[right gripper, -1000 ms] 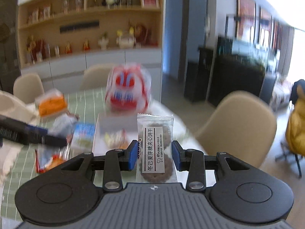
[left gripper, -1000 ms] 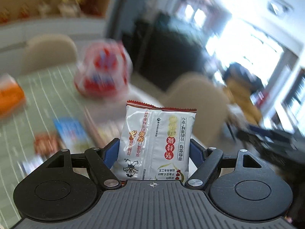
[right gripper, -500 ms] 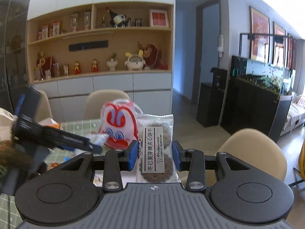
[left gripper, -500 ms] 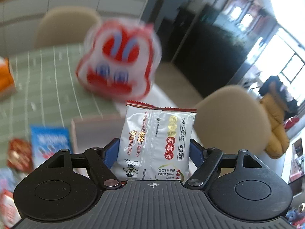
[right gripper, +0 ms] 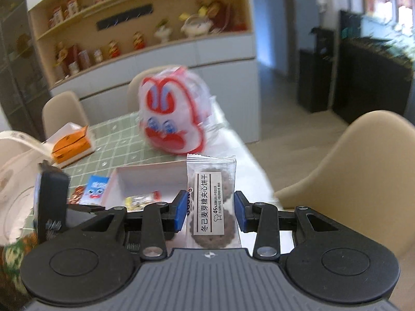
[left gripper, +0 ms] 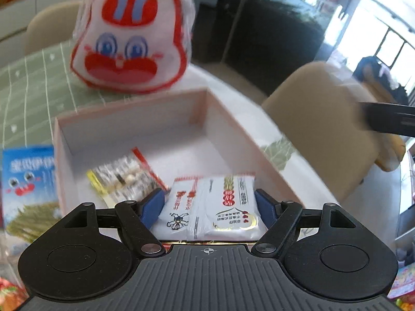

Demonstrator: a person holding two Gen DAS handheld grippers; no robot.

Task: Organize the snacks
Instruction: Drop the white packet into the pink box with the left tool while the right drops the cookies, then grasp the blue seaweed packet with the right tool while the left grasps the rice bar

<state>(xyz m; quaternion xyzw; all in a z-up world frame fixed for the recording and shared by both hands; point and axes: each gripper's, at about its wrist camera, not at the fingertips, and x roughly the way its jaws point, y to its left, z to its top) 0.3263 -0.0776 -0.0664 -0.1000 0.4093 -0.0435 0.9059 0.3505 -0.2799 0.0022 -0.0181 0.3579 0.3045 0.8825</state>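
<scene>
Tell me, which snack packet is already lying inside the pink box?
The clear packet with a yellow end and red edge lies in the pink cardboard box. The white-and-red packet and cookie packet sit in grippers.

left tool (left gripper: 210, 204) – black body, blue pads | right tool (right gripper: 210, 208) – same, silver screws

Rabbit-face bag (left gripper: 129, 36) motion-blurred, top cut by frame edge. Blue packet (left gripper: 28, 181) cut at left edge. Shelf jars (right gripper: 85, 26) too blurred to identify. White packet (left gripper: 210, 204) lower end hidden behind gripper body.
</scene>
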